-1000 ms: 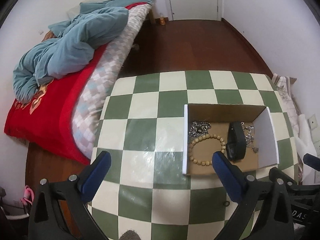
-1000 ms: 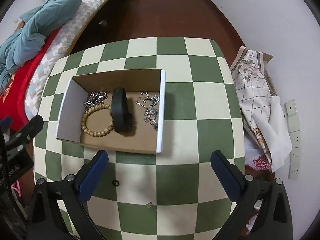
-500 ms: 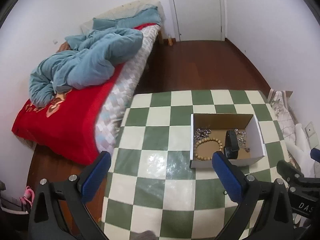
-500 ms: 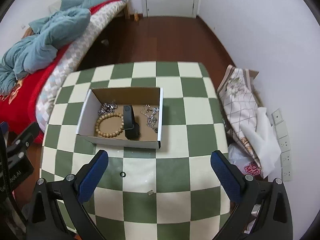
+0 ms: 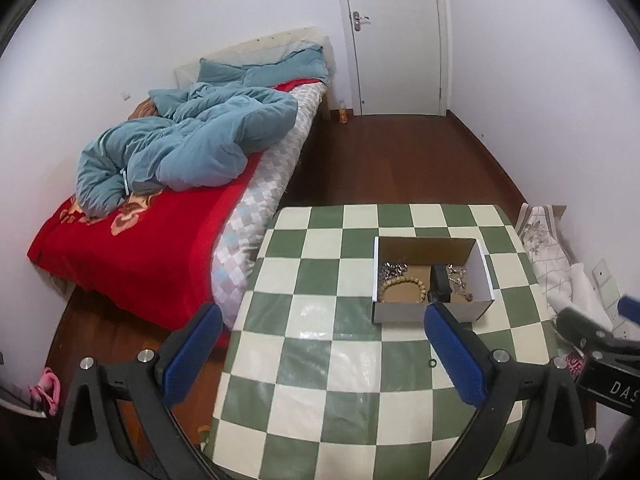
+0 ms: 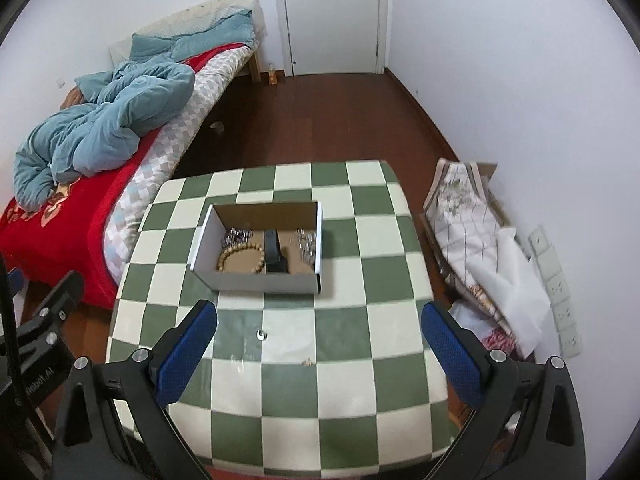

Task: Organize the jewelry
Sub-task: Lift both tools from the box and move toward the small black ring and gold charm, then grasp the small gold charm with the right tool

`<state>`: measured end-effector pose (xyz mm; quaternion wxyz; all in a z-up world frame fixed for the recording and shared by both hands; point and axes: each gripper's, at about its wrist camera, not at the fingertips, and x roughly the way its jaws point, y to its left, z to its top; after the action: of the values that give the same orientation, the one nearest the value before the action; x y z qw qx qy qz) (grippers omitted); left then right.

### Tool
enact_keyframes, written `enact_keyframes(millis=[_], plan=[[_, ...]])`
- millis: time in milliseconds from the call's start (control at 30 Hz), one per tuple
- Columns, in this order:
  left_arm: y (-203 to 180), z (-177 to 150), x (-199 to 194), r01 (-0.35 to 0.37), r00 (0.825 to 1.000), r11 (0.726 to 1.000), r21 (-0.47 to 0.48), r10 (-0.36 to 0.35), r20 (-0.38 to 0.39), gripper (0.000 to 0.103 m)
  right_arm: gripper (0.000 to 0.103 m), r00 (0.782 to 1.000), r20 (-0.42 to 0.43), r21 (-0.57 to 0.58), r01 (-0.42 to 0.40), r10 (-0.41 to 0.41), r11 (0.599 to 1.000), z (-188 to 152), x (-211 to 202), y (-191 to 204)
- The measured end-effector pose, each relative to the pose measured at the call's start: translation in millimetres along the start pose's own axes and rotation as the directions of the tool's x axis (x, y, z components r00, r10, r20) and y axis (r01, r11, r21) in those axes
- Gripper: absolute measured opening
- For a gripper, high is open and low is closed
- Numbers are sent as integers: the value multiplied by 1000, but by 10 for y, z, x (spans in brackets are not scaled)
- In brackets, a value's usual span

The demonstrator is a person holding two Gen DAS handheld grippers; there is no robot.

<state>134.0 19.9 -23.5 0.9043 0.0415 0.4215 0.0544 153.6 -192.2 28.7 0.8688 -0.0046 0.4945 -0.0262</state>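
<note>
Glossy checked tablecloth (image 6: 340, 336); matt cardboard box (image 6: 264, 278); wooden-looking beads (image 6: 240, 254).

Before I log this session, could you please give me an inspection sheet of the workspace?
Surface: green-and-cream checkered table, glossy.
Job's things: open cardboard box holding a wooden bead bracelet, black band and silver chains.
Clutter: small dark ring and a tiny crumb-like bit on the table outside the box.
Grippers: left gripper and right gripper, jaws wide apart, empty, above the table.
Cables: nothing seen.
Surroundings: bed with blue duvet, closed door, cloth pile.
</note>
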Motion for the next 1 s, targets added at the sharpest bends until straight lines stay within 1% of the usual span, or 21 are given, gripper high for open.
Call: enact_keyframes(millis=[67, 133, 167, 200, 233, 267, 333, 367, 433, 500, 600, 667, 733, 767, 800, 833, 933, 967, 1000], plan=[[-11, -108, 49, -2, 1000, 1000, -7, 2, -7, 103, 103, 1000, -24, 18, 1, 0, 1000, -121, 66, -74], [-43, -223, 168, -14, 999, 1000, -3, 14, -36, 103, 102, 997, -72, 48, 14, -10, 999, -296, 239, -169], [-65, -291, 245, -18, 998, 1000, 1, 18, -55, 103, 94, 996, -93, 59, 5, 0, 998, -363, 319, -196], [-101, -379, 377, -31, 996, 999, 11, 31, -85, 103, 79, 992, -128, 77, -9, 19, 997, -459, 459, -233], [-126, -448, 454, -40, 994, 999, 22, 42, -101, 103, 71, 985, -169, 85, -15, 29, 996, -550, 622, -254], [-166, -532, 590, -64, 990, 997, 41, 69, -122, 103, 61, 981, -191, 89, -19, 35, 996, -612, 719, -257], [-215, -667, 811, -97, 982, 992, 76, 108, -156, 103, 56, 968, -238, 106, -52, 76, 993, -767, 1019, -267], [-232, -735, 941, -111, 976, 990, 89, 125, -180, 103, 51, 964, -251, 112, -63, 89, 992, -825, 1147, -256], [-234, -845, 1143, -125, 963, 987, 103, 146, -225, 103, 49, 956, -270, 116, -86, 115, 990, -918, 1373, -227], [-215, -928, 1320, -144, 951, 983, 117, 171, -259, 103, 48, 950, -286, 109, -98, 125, 989, -973, 1566, -175], [-167, -990, 1475, -150, 939, 981, 121, 179, -293, 103, 43, 946, -300, 87, -104, 126, 991, -1017, 1802, -54], [-137, -1005, 1534, -150, 935, 981, 121, 181, -305, 103, 39, 942, -311, 70, -107, 124, 992, -1038, 1917, 16], [-111, -1007, 1568, -151, 932, 982, 117, 181, -315, 103, 36, 950, -294, 36, -103, 109, 994, -1037, 1937, 98], [-97, -1010, 1578, -147, 932, 982, 114, 177, -317, 103, 33, 953, -287, 21, -95, 97, 995, -1030, 1946, 128], [-89, -1012, 1589, -146, 931, 983, 113, 175, -321, 103, 20, 954, -285, 8, -92, 90, 996, -1034, 1951, 157], [-87, -1009, 1601, -144, 929, 983, 111, 173, -326, 103, 13, 957, -279, -12, -84, 77, 996, -1051, 1954, 189], [-93, -1010, 1605, -128, 927, 987, 100, 155, -342, 103, 11, 963, -263, -42, -79, 65, 996, -1084, 1925, 220], [-108, -1008, 1604, -116, 926, 989, 94, 142, -350, 103, 5, 963, -260, -34, -88, 76, 996, -1096, 1912, 199], [-134, -1001, 1600, -96, 927, 991, 88, 121, -355, 103, 5, 962, -260, -15, -92, 85, 996, -1104, 1901, 156]])
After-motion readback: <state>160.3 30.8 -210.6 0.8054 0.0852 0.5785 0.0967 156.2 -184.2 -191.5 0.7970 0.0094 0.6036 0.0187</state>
